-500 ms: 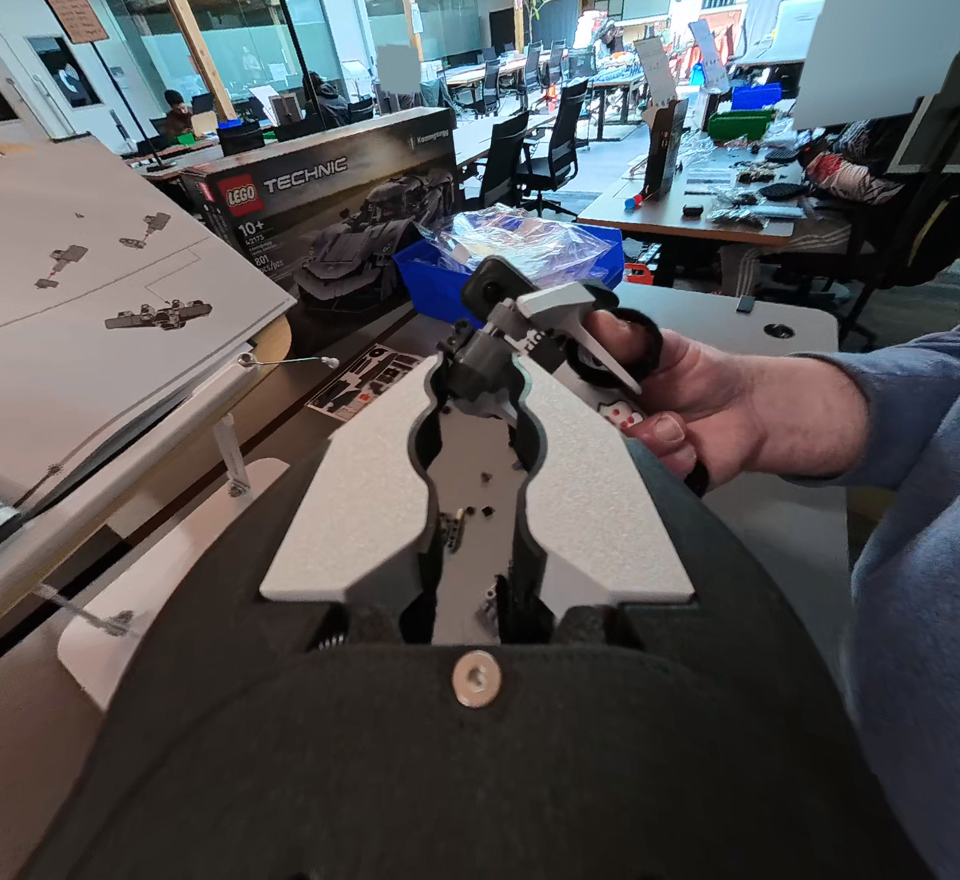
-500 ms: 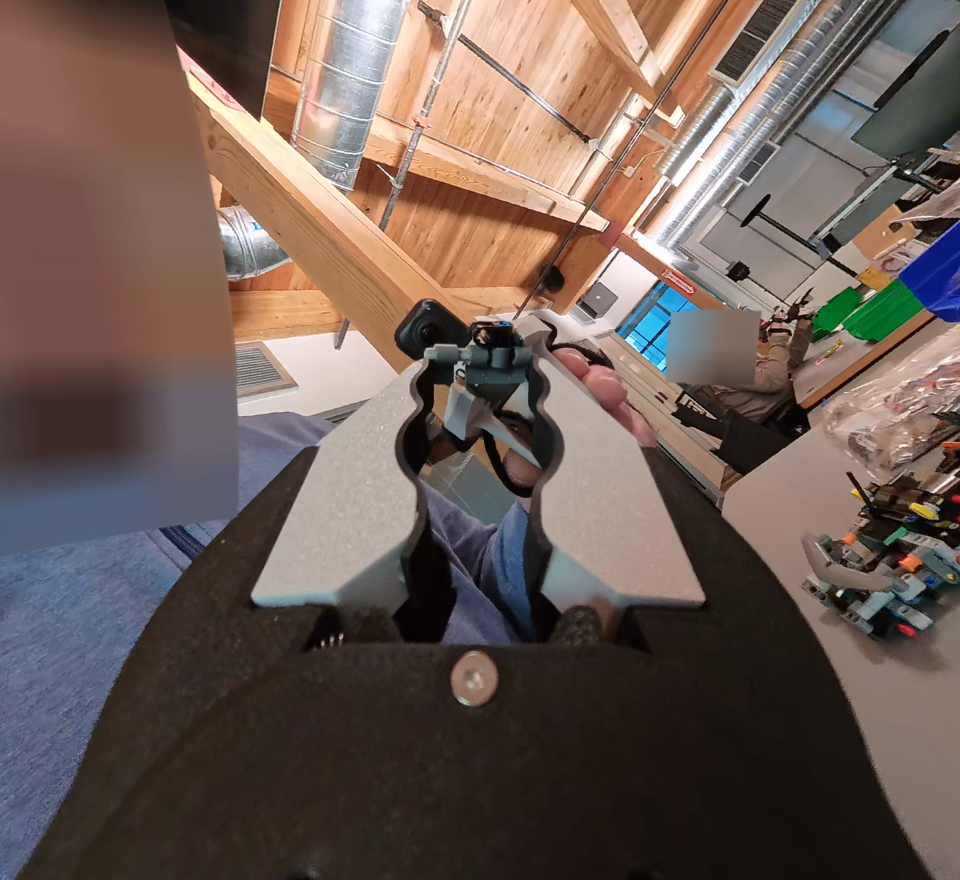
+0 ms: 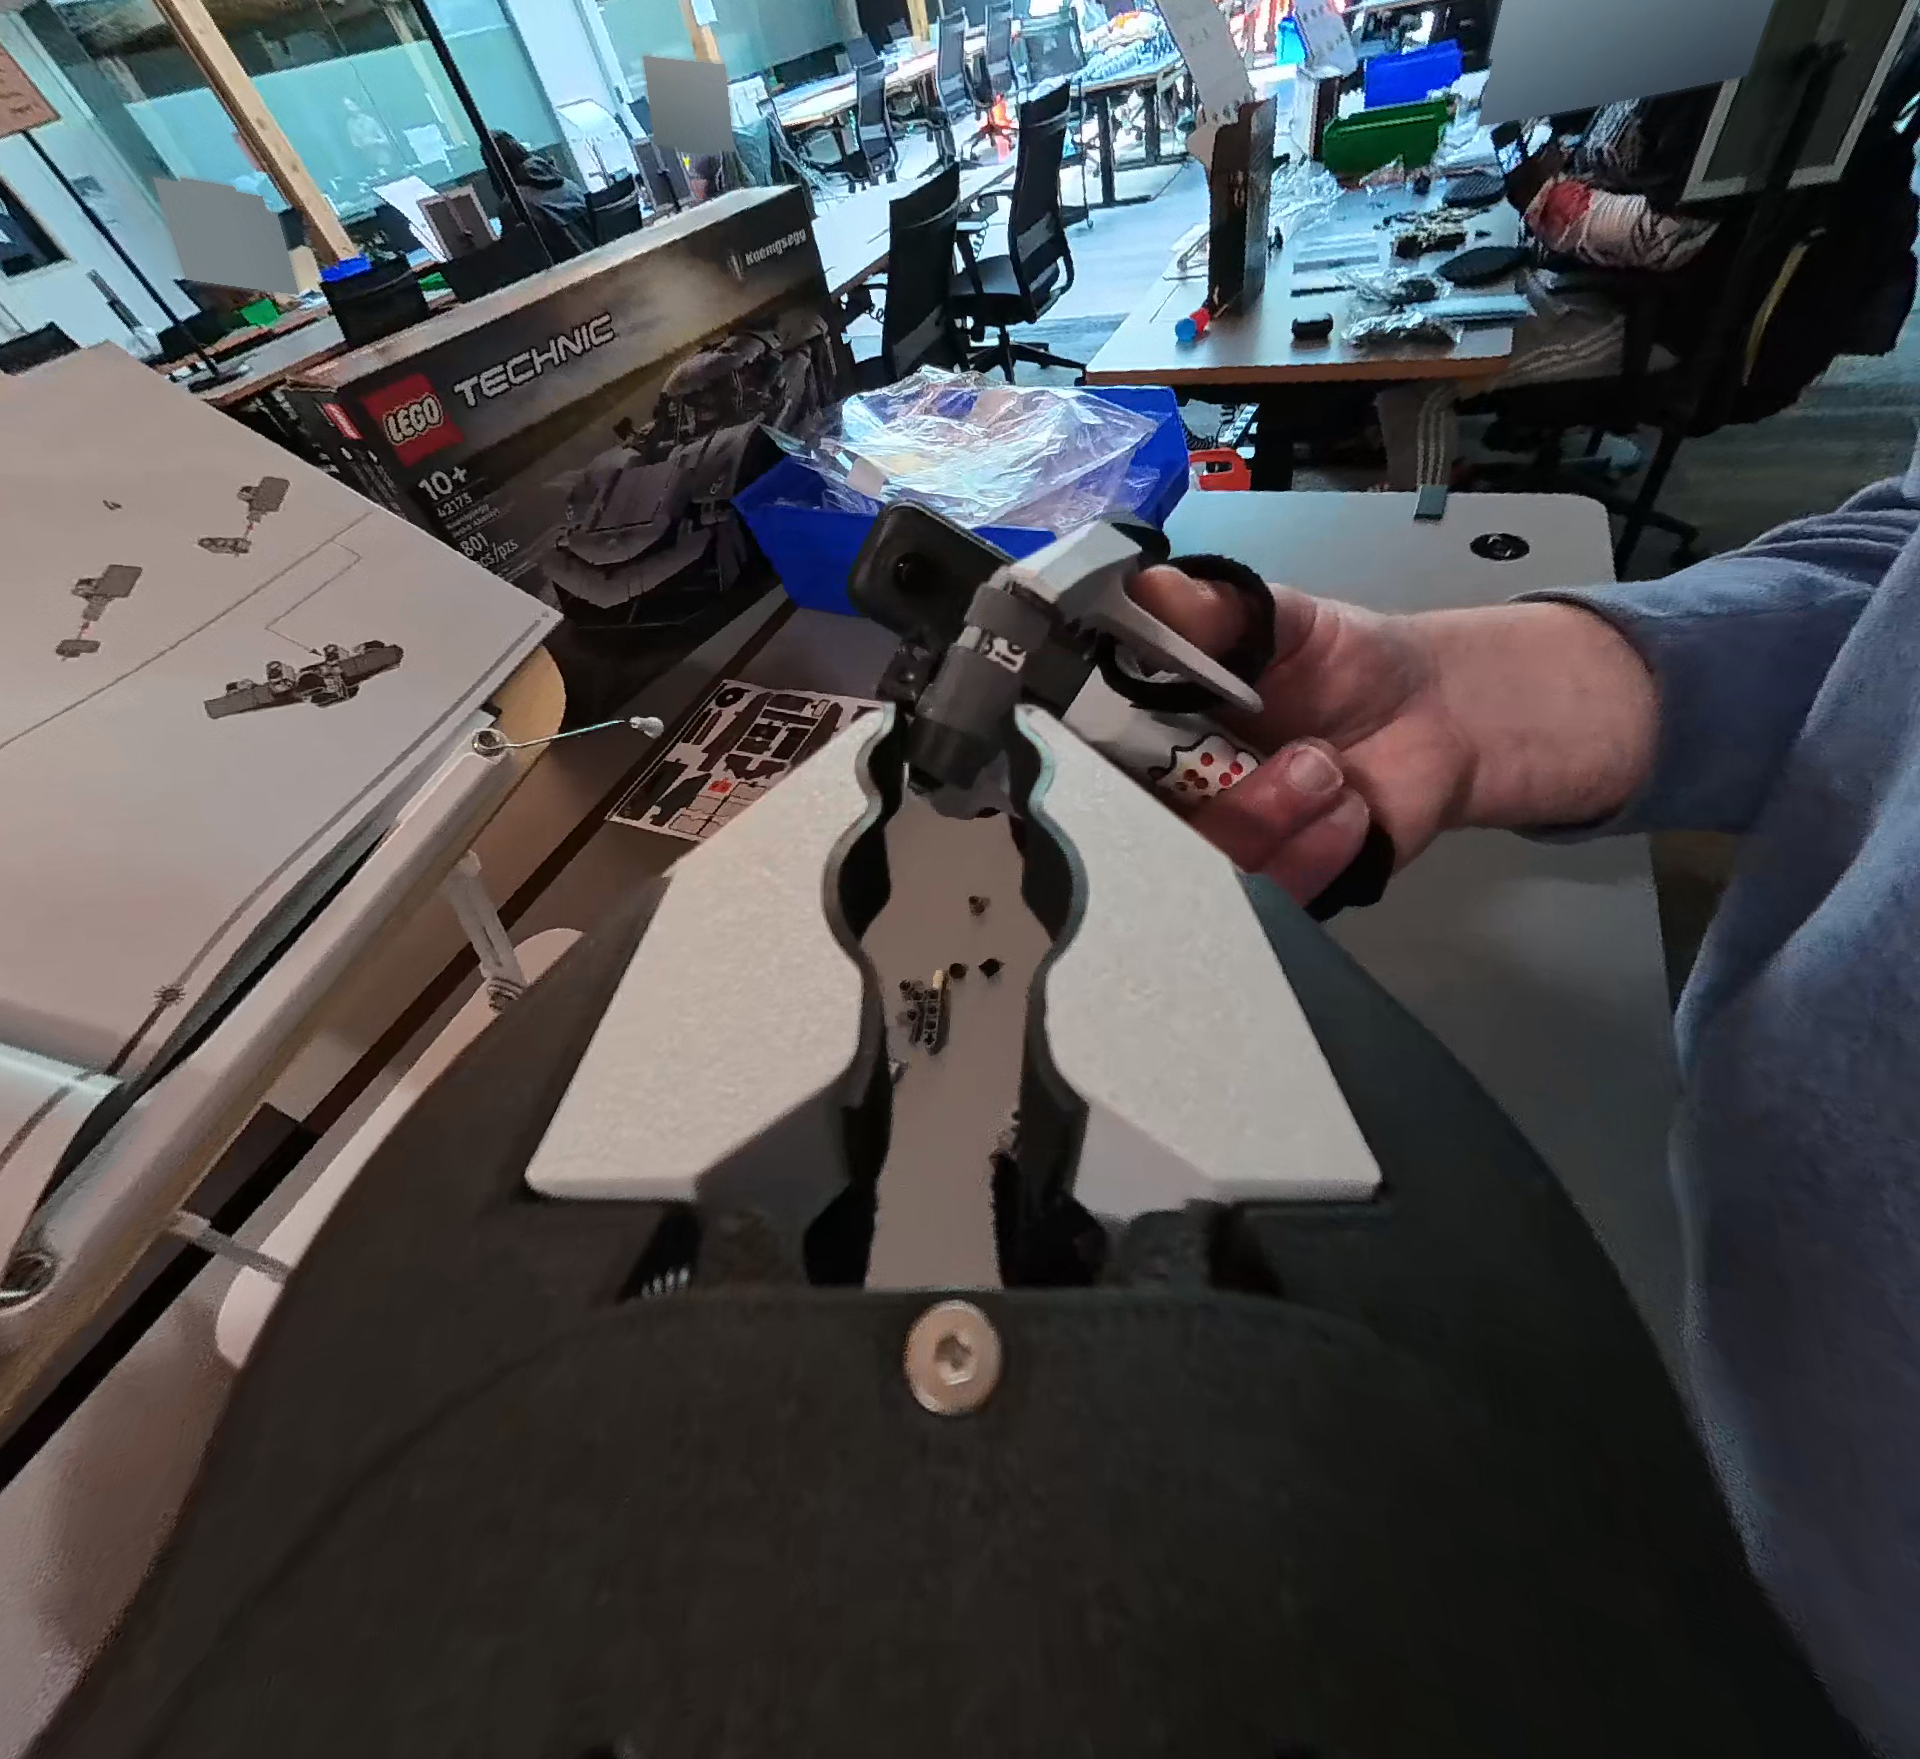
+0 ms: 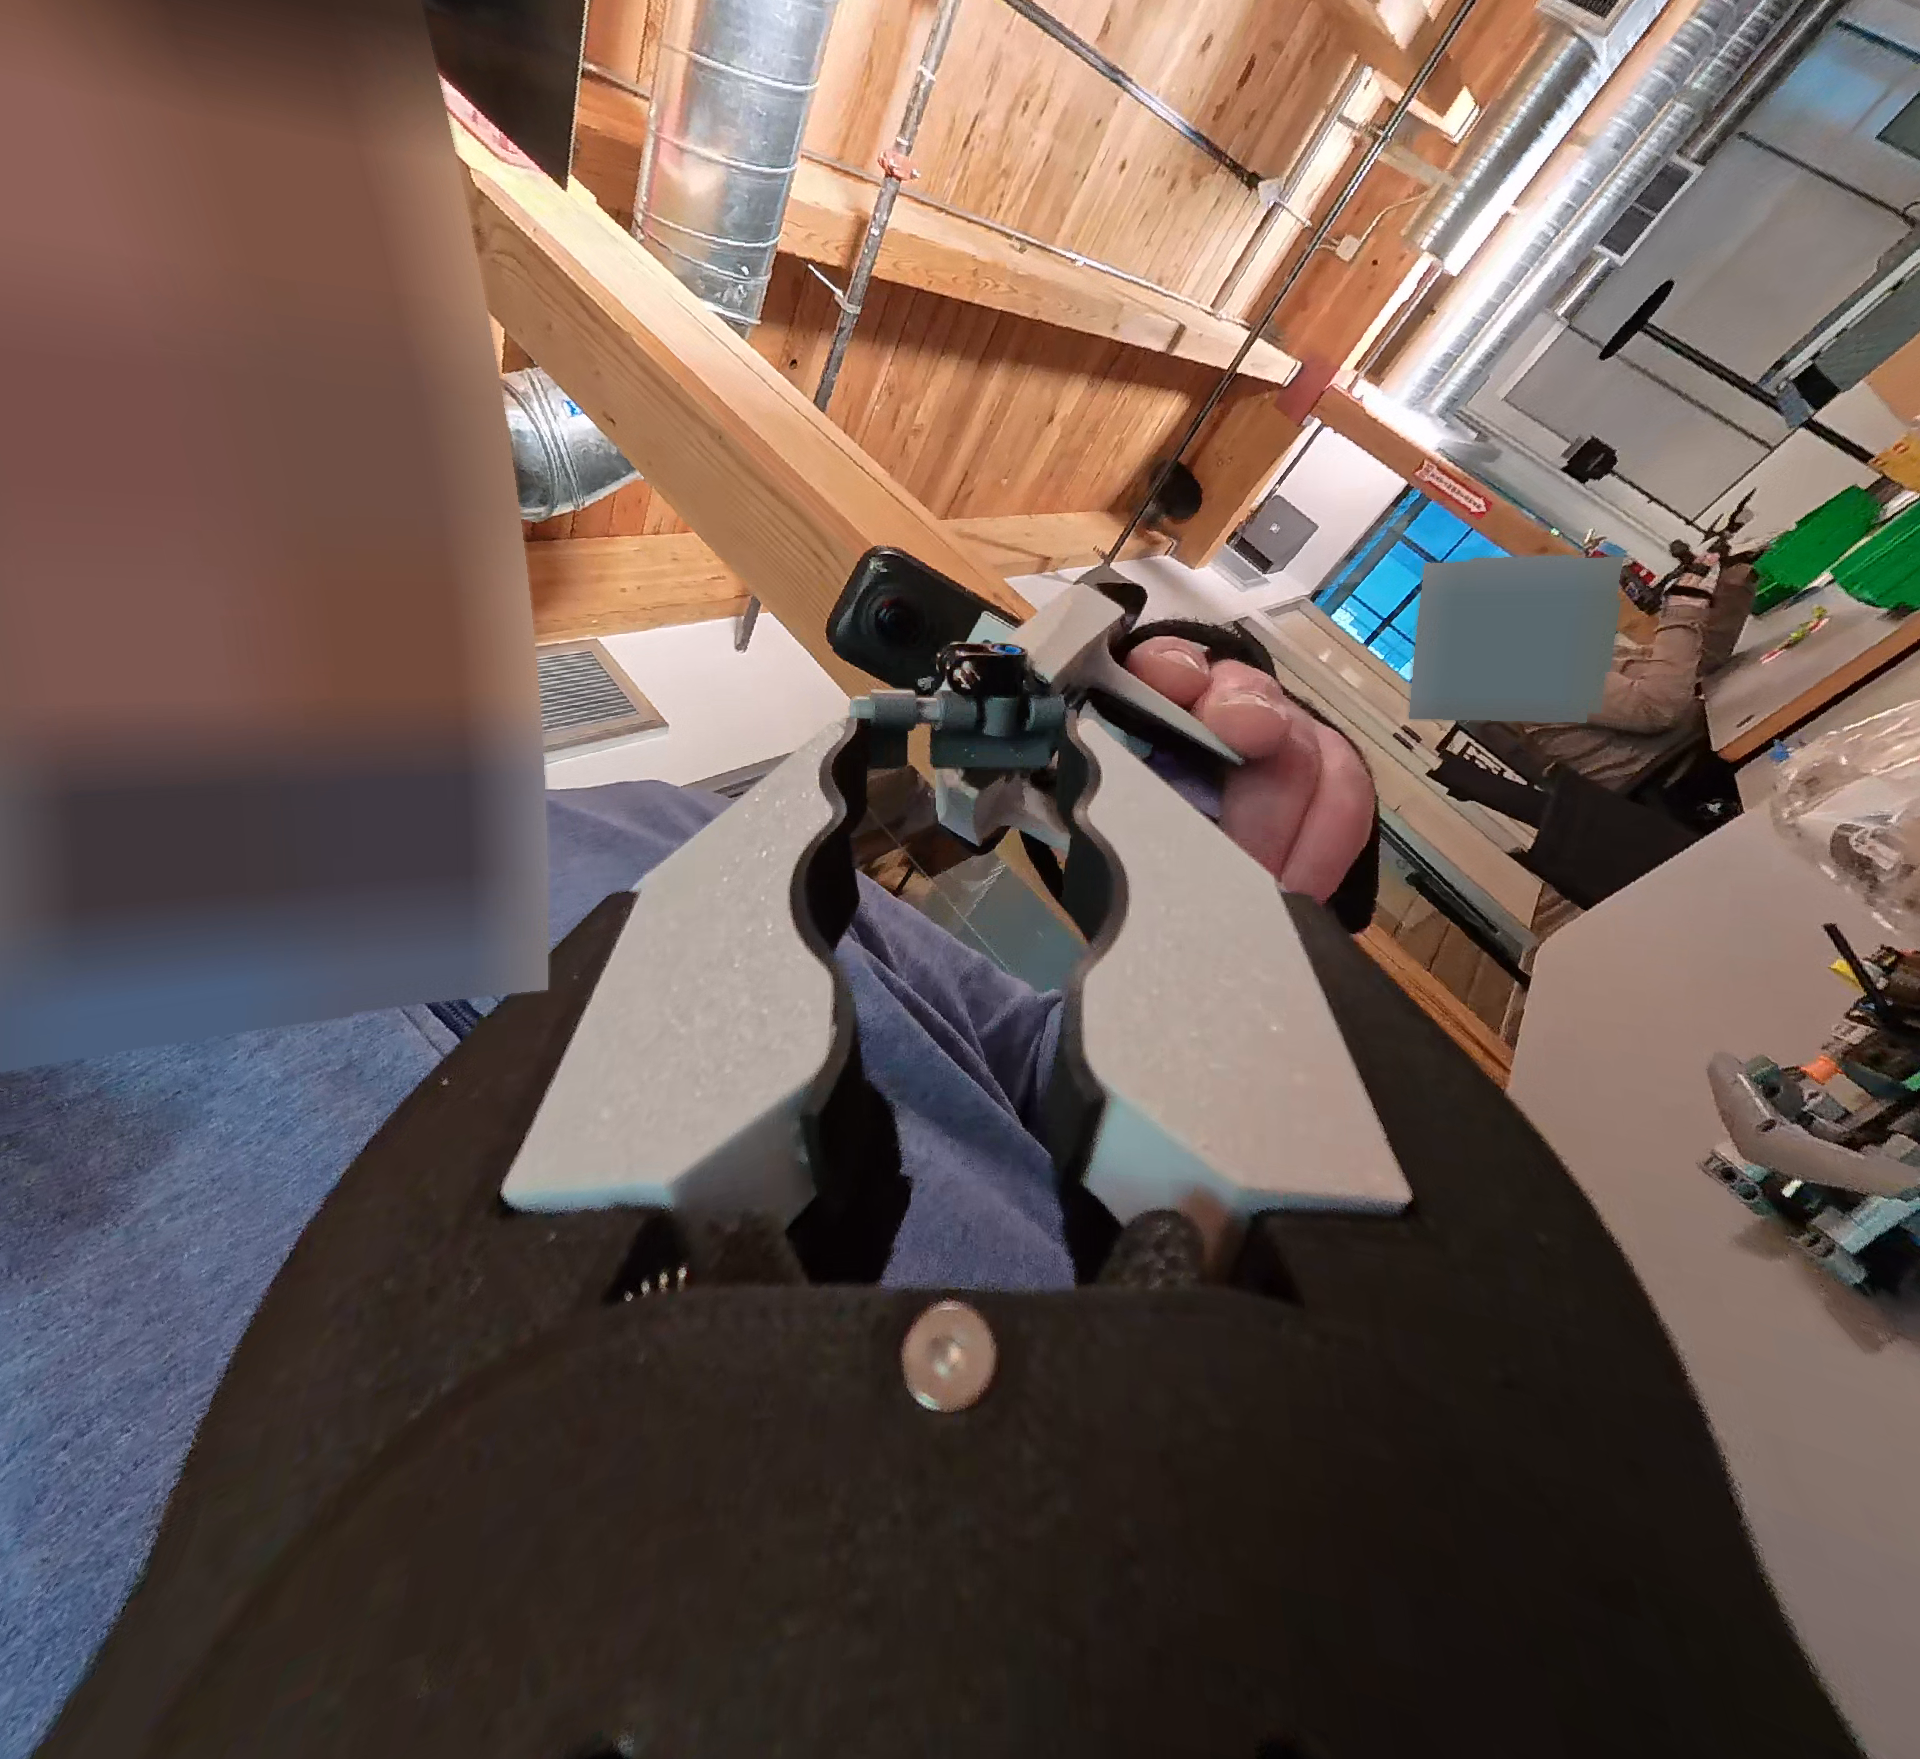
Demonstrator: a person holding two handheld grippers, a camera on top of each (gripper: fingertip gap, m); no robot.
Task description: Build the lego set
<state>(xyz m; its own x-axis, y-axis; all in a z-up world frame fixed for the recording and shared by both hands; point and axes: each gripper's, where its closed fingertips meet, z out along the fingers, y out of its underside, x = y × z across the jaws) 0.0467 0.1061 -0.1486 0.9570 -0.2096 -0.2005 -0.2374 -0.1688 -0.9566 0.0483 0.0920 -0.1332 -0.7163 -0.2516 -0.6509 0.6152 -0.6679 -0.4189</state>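
A small dark grey Lego sub-assembly (image 3: 961,701) is held up in the air between my two grippers, which face each other. My left gripper (image 3: 951,743) is shut on its near end. My right gripper (image 4: 961,733) is shut on the same sub-assembly (image 4: 987,733), which has a short axle sticking out to the left. In each view the opposite gripper, with its camera and the hand holding it (image 3: 1403,722), shows just behind the piece. A partly built, multi-coloured model (image 4: 1849,1138) stands on the grey table (image 4: 1662,1294) at the right.
The open instruction booklet (image 3: 208,670) rests on a stand at the left. The Lego box (image 3: 582,421) and a blue bin of plastic bags (image 3: 966,462) stand at the back. A sticker sheet (image 3: 748,753) and several small loose parts (image 3: 935,1003) lie on the table below. The grippers are tip to tip, or close to it.
Both grippers stay shut on the sub-assembly. The left wrist view has shifted slightly, and the right gripper sits a little more tilted against the piece.
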